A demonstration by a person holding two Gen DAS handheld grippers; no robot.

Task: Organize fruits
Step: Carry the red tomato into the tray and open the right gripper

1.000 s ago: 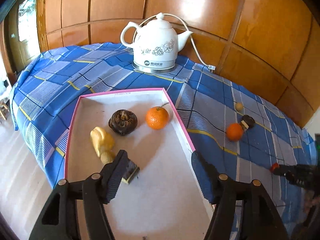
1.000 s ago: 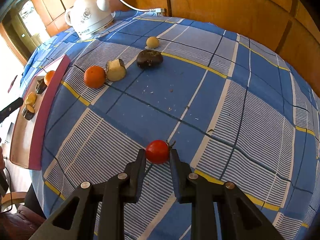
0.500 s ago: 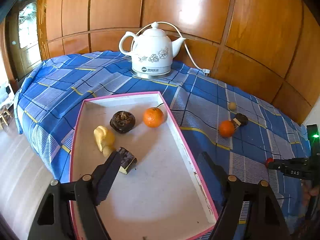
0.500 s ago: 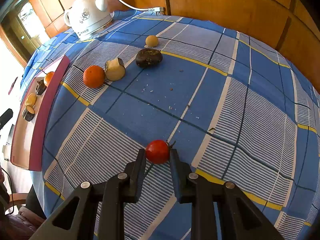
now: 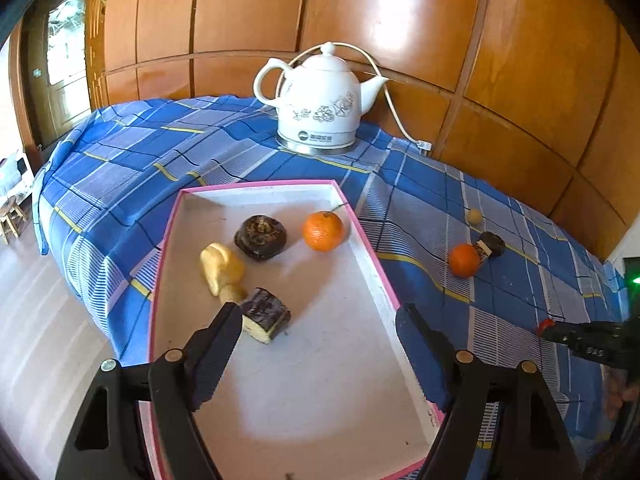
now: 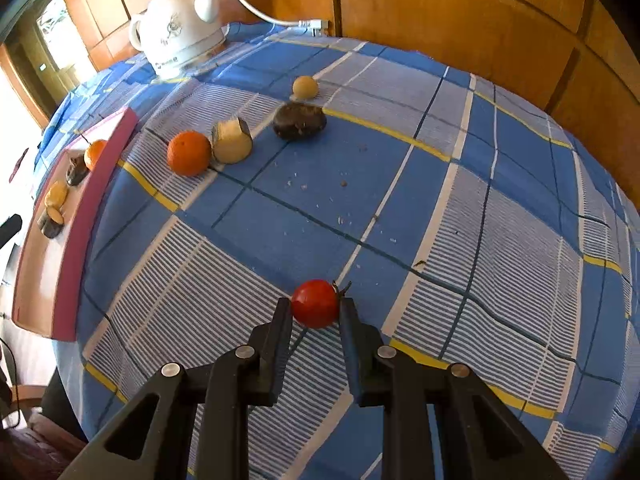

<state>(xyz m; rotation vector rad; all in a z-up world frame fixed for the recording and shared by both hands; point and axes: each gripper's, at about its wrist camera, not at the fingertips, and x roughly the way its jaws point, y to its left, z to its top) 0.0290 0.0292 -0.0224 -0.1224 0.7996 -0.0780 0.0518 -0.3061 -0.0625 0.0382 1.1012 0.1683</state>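
My right gripper [image 6: 315, 307] is shut on a small red tomato [image 6: 315, 303], low over the blue plaid cloth. My left gripper [image 5: 320, 322] is open and empty above the pink-rimmed white tray [image 5: 384, 280]. The tray holds an orange [image 5: 323, 231], a dark round fruit [image 5: 260, 237], a yellow piece [image 5: 220, 266] and a dark cut chunk [image 5: 266, 315]. On the cloth lie another orange [image 6: 189, 153], a cut pale chunk [image 6: 232, 140], a dark fruit [image 6: 299, 121] and a small tan ball [image 6: 305, 87]. The right gripper with the tomato also shows in the left wrist view [image 5: 545, 326].
A white ceramic kettle [image 5: 318, 106] with its cord stands at the back of the table, against the wood-panelled wall. The tray [image 6: 76, 216] sits at the table's left edge, with floor below. Crumbs [image 6: 320, 192] lie on the cloth.
My left gripper has pulled back and up from the tray, so more of the tray shows. My right gripper stays shut on the tomato, almost still.
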